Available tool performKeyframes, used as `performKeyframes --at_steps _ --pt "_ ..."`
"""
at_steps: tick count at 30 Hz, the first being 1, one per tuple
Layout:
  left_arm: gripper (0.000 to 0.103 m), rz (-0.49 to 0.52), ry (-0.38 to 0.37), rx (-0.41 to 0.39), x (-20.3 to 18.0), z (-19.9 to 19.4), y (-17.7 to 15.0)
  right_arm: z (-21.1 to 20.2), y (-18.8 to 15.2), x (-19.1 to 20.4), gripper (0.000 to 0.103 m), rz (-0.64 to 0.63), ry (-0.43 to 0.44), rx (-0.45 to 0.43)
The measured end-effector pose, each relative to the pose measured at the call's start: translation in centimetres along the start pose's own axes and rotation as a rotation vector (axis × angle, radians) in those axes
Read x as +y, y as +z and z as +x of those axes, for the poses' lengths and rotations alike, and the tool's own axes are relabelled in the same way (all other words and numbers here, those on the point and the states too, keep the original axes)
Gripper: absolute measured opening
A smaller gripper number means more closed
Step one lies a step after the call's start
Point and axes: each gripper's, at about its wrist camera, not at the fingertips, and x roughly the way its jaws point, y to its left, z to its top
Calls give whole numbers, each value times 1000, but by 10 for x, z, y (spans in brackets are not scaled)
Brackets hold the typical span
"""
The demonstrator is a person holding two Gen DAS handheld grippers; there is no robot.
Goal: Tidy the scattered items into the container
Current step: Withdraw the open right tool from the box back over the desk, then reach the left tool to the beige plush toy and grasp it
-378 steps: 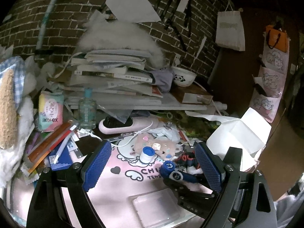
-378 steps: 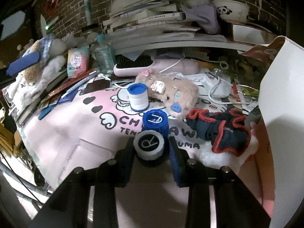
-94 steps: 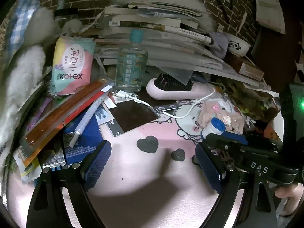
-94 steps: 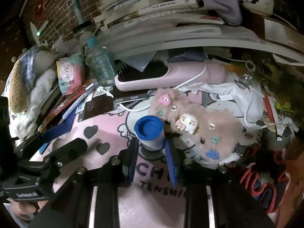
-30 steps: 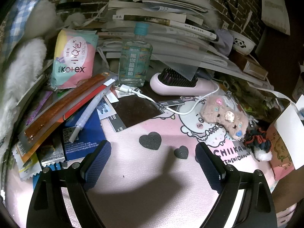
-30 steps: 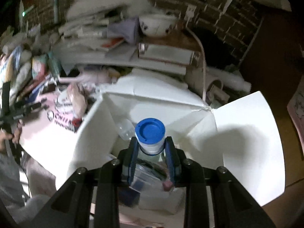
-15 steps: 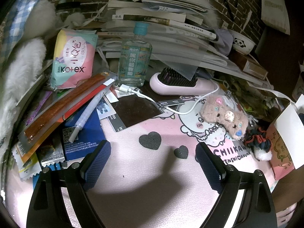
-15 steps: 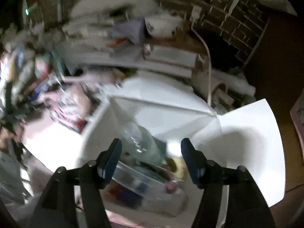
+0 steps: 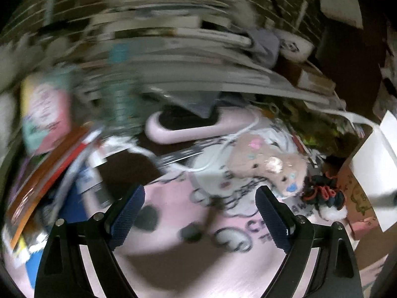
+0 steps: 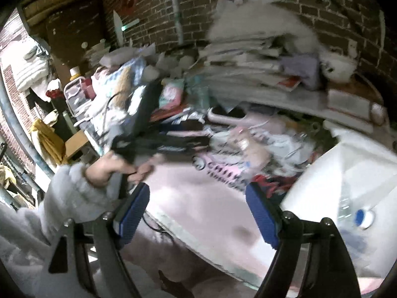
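Both views are motion-blurred. My left gripper (image 9: 199, 202) is open and empty above the pink desk mat (image 9: 173, 255). Ahead and to its right lie a fluffy pink pouch (image 9: 265, 164) and a dark scrunchie with red trim (image 9: 322, 193). The white box (image 9: 377, 159) stands at the right edge. My right gripper (image 10: 197, 196) is open and empty over the mat's front edge. The white box (image 10: 347, 173) sits to its right, with the blue-capped bottle (image 10: 361, 217) lying inside it. A hand (image 10: 116, 166) holds the left gripper's handle at the left.
A pink hairbrush (image 9: 188, 126) with a white cable lies behind the mat. Behind it rises a stack of books and papers (image 9: 173, 49) against a brick wall. Packets, pens and a pink pack (image 9: 44, 114) crowd the left side. A fuzzy sleeve (image 10: 62, 198) fills the lower left.
My right gripper has let go of the blue-capped bottle into the white box, opened, and swung left toward the mat. The left gripper has started moving right, toward the pouch.
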Motion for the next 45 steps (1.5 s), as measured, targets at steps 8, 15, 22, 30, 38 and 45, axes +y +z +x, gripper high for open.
performKeyframes --at_steps 8,15,22,30,38,45 --pt "89 62 -25 70 -41 32 29 30 -21 3 78 42 33 46" --pt "89 25 -46 126 -47 53 35 40 -33 8 78 41 75 84" --pt "81 16 -110 131 -48 59 30 41 -36 4 78 68 94 80" --pt "46 -8 -179 118 -49 54 31 39 -36 3 78 84 101 72" --pt "44 -40 -217 72 -42 35 28 38 -37 1 78 91 105 67" --pt "44 -86 -233 17 -30 4 43 36 -34 2 78 101 77 45"
